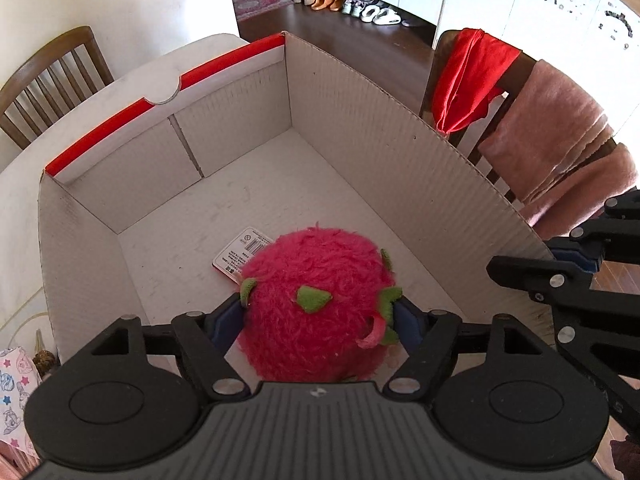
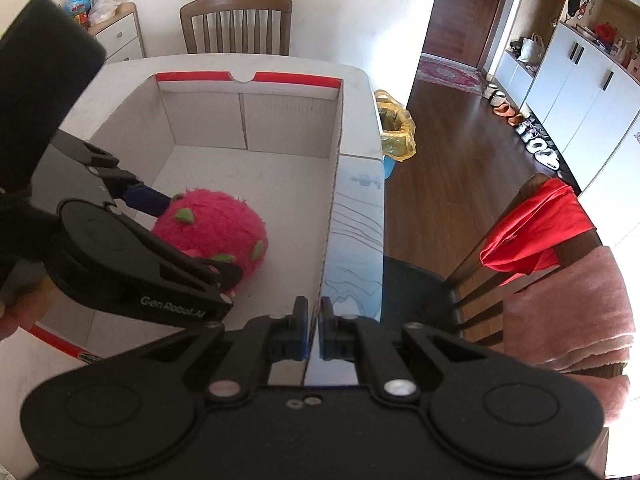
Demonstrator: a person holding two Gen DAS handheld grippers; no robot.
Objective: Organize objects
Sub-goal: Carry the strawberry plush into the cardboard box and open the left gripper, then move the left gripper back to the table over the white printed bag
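A pink plush dragon fruit (image 1: 316,304) with green tufts and a paper tag (image 1: 240,254) is low inside an open cardboard box (image 1: 360,120). My left gripper (image 1: 320,320) is shut on the plush, one pad on each side. In the right wrist view the plush (image 2: 212,228) sits on or just above the box floor (image 2: 280,200), held by the left gripper (image 2: 192,240). My right gripper (image 2: 315,336) is shut on the box's right wall (image 2: 332,208) near its front end. It also shows in the left wrist view (image 1: 560,264).
The box stands on a white table (image 2: 360,80). A chair with a red cloth (image 1: 468,80) and a pink towel (image 1: 552,136) stands right of the box. Another wooden chair (image 2: 236,20) is behind the table. A yellow-lined bin (image 2: 396,128) is on the floor.
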